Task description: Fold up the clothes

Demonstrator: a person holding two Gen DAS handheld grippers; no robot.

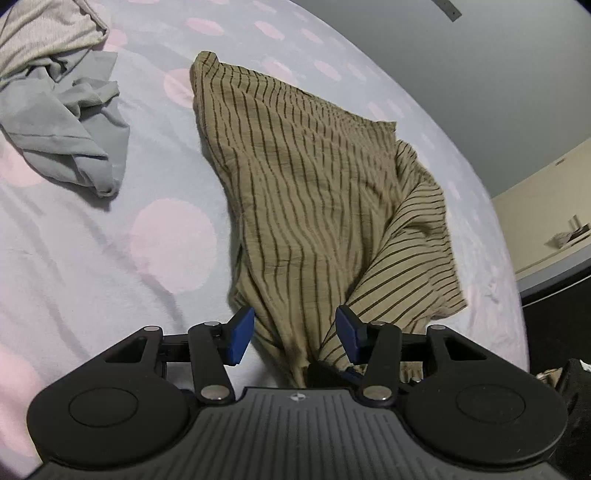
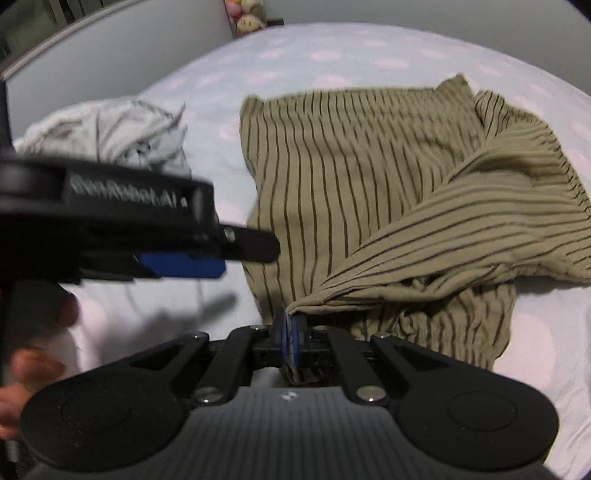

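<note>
An olive garment with dark stripes (image 1: 314,206) lies spread on the bed, one flap folded back over its right side. My left gripper (image 1: 295,332) stands open over its near end. The cloth runs between the blue pads (image 1: 242,334), which do not press on it. In the right wrist view the same garment (image 2: 351,177) stretches away from my right gripper (image 2: 290,321), which is shut on a gathered corner of it and pulls that corner taut. The left gripper (image 2: 221,254) shows from the side at the left, blurred, with a hand (image 2: 33,362) behind it.
Crumpled grey clothes (image 1: 62,122) lie at the far left of the bed (image 2: 110,136). The sheet (image 1: 173,243) is pale with pink dots. The bed's edge curves along the right, with a wall and a cream shelf (image 1: 554,221) beyond. Plush toys (image 2: 251,14) sit at the far end.
</note>
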